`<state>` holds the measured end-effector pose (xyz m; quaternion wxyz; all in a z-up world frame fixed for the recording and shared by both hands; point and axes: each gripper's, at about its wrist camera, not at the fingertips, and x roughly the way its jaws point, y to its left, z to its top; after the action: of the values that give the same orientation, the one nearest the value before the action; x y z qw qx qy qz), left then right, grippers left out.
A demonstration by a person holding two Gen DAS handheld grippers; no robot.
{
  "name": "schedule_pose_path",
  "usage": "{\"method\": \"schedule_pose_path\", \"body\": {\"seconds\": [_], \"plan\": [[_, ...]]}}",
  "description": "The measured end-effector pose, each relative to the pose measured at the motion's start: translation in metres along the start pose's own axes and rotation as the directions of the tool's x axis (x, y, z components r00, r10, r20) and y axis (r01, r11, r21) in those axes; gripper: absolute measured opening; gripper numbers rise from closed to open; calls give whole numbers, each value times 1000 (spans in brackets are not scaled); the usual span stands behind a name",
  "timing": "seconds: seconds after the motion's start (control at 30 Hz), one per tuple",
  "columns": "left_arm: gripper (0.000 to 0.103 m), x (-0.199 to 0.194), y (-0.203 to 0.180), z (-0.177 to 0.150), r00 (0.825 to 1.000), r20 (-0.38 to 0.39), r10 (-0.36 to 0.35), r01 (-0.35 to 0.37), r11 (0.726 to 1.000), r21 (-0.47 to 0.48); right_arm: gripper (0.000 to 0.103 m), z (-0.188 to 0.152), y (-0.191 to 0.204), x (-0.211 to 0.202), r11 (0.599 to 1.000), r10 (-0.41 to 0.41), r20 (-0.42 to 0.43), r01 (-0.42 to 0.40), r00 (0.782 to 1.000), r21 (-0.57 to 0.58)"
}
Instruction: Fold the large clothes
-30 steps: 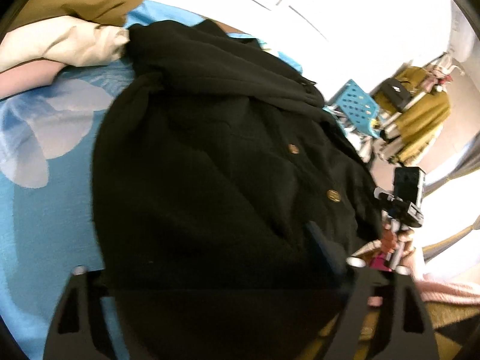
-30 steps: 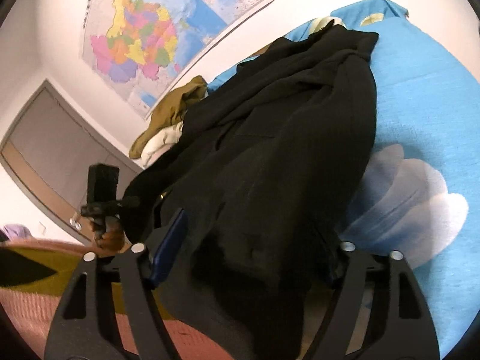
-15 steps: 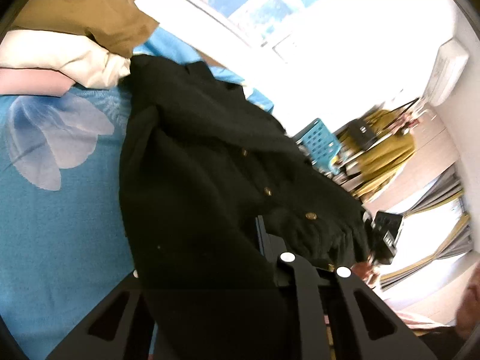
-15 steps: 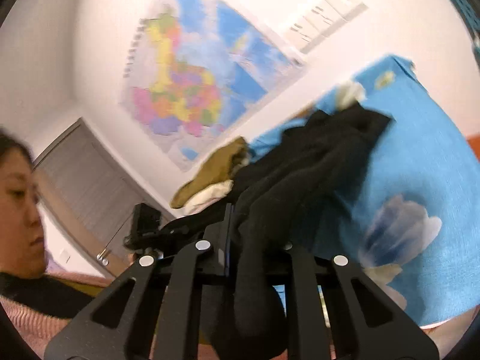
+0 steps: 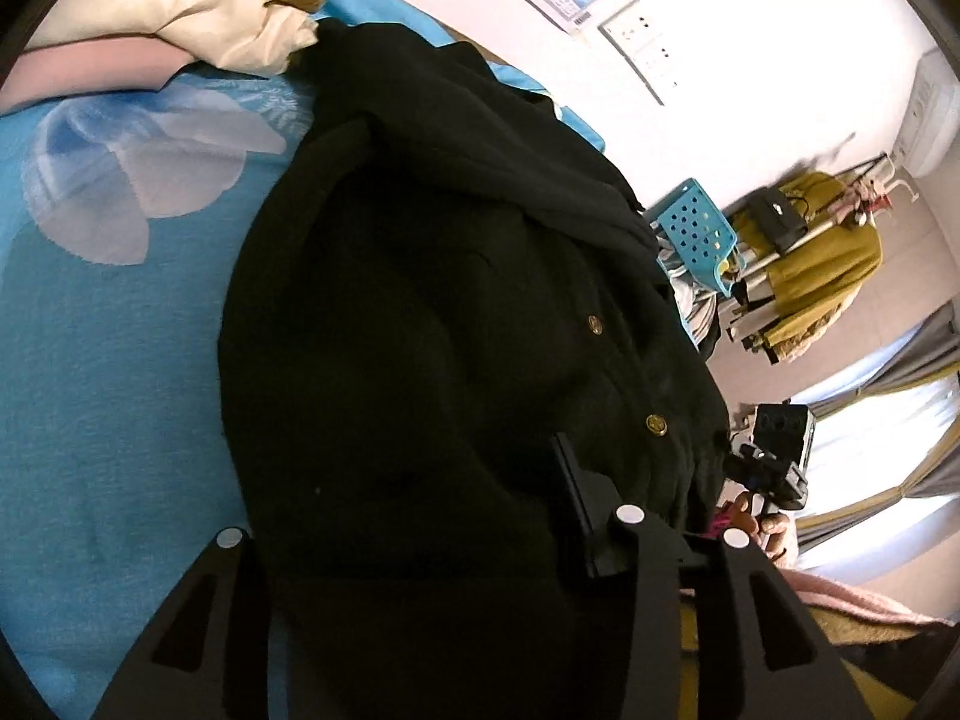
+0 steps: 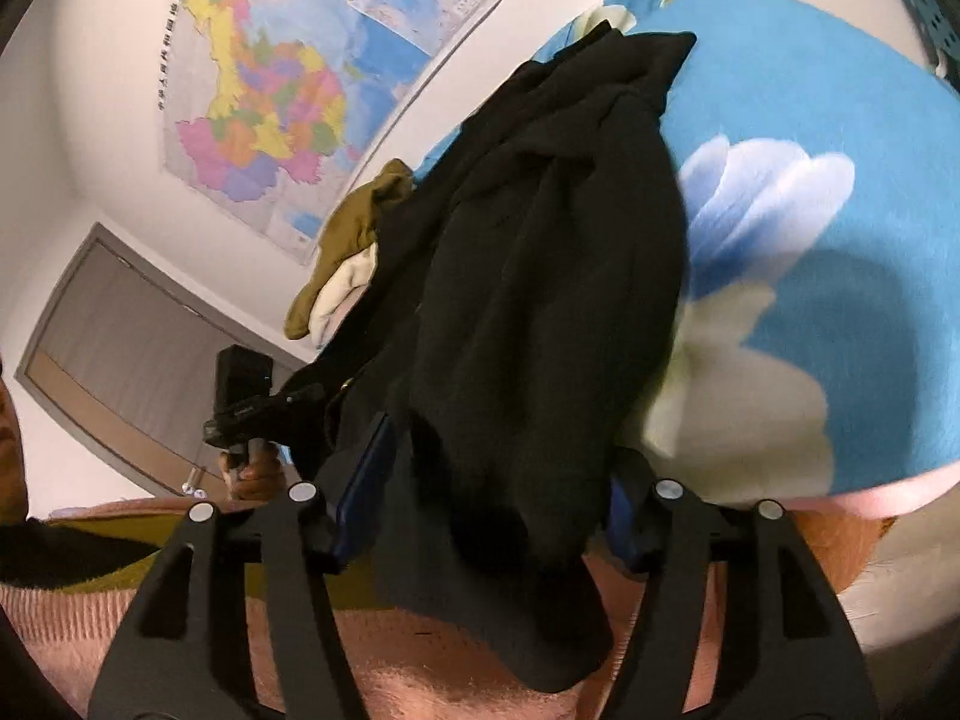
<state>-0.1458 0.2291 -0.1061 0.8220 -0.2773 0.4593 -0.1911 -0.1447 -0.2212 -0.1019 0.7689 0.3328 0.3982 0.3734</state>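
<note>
— Currently, item: black coat (image 5: 432,324), where?
— Long axis runs from both my grippers toward frame top, across the blue bed (image 5: 108,360).
— Grippers?
— Left gripper (image 5: 414,546) and right gripper (image 6: 498,480) spread apart, hem cloth lying between each.

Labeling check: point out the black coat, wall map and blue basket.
black coat (image 5: 420,330), left wrist view, front panel.
wall map (image 6: 258,90), right wrist view, coloured middle.
blue basket (image 5: 699,234), left wrist view, perforated side.

coat (image 5: 420,312): black, gold buttons
bedsheet (image 5: 108,360): bright blue, white flower print
basket (image 5: 699,237): light blue, dotted holes
wall map (image 6: 258,102): multicoloured regions
</note>
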Motion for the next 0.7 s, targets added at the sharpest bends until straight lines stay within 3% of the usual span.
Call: {"method": "schedule_pose_path", "body": {"seconds": [0.07, 0.1, 0.13, 0.17, 0.27, 0.37, 0.53, 0.7], "plan": [[42, 1, -3, -2, 1000, 3, -3, 3, 1000, 15, 60, -3, -1, 3, 1000, 27, -1, -27, 1000, 1], [40, 0, -5, -3, 1000, 5, -1, 1, 1000, 24, 53, -6, 0, 4, 999, 46, -16, -46, 999, -9], [28, 0, -7, -5, 1000, 7, 6, -6, 999, 38, 37, -9, 3, 4, 998, 64, -21, -64, 998, -19], [24, -1, -9, -5, 1000, 11, 16, -17, 999, 50, 28, -9, 6, 5, 997, 80, -17, -80, 997, -23], [18, -6, -12, -4, 1000, 29, -11, 10, 999, 41, 18, -6, 19, -5, 994, 92, 35, -90, 995, -60], [17, -16, -12, -1, 996, 59, -59, 59, 998, 8, 15, 2, 33, -17, 992, 113, 114, -105, 987, -72], [16, -28, -10, 5, 989, 84, -122, 124, 992, -15, 14, 15, 48, -24, 990, 114, 176, -96, 978, -107], [16, -32, -15, 7, 988, 96, -120, 122, 993, -12, 14, 25, 51, -27, 990, 119, 199, -101, 973, -102]]}}
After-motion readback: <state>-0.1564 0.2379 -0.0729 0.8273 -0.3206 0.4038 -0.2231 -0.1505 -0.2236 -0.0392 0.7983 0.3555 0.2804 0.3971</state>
